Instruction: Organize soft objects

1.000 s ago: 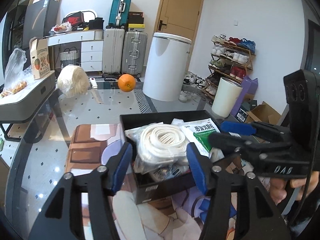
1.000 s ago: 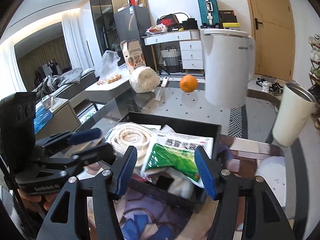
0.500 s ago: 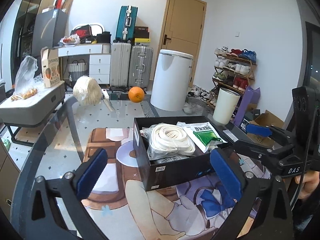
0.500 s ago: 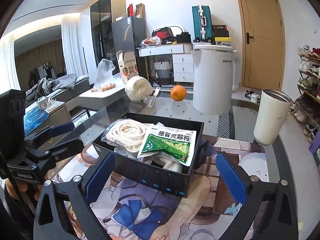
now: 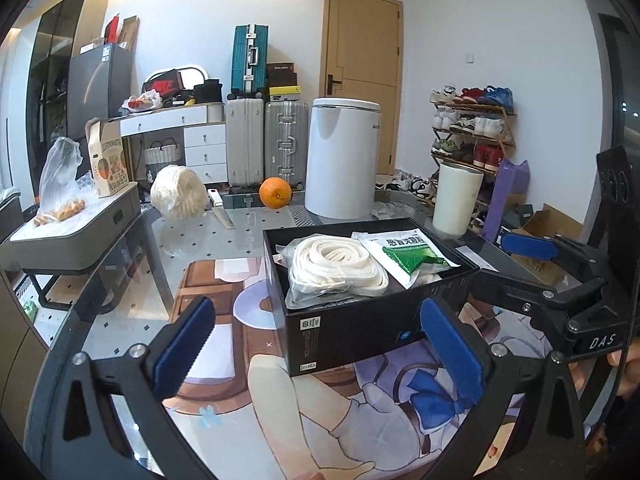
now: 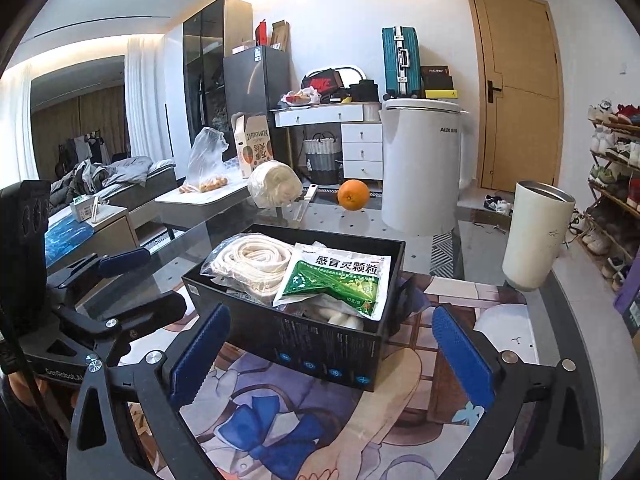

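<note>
Rope (image 5: 338,265) in its bag and a green sachet (image 5: 408,251) lie side by side in the black box (image 5: 360,326) on the mat (image 5: 224,280), so both grippers, left (image 5: 318,346) and right (image 6: 330,354), hang near it, jaws spread wide and empty, seemingly finished.

One black box (image 5: 360,320) sits on one glass table (image 5: 120,280), holding one bagged coil of white cord (image 5: 336,264) and one green-and-white sachet (image 5: 408,252). Toward twelve o'clock lie one orange (image 5: 275,193), one white yarn ball (image 5: 178,192) and one knife (image 5: 221,210). At two o'clock stands one cream tumbler (image 5: 456,198). Three suitcases (image 5: 280,140) stand by the wall.
</note>
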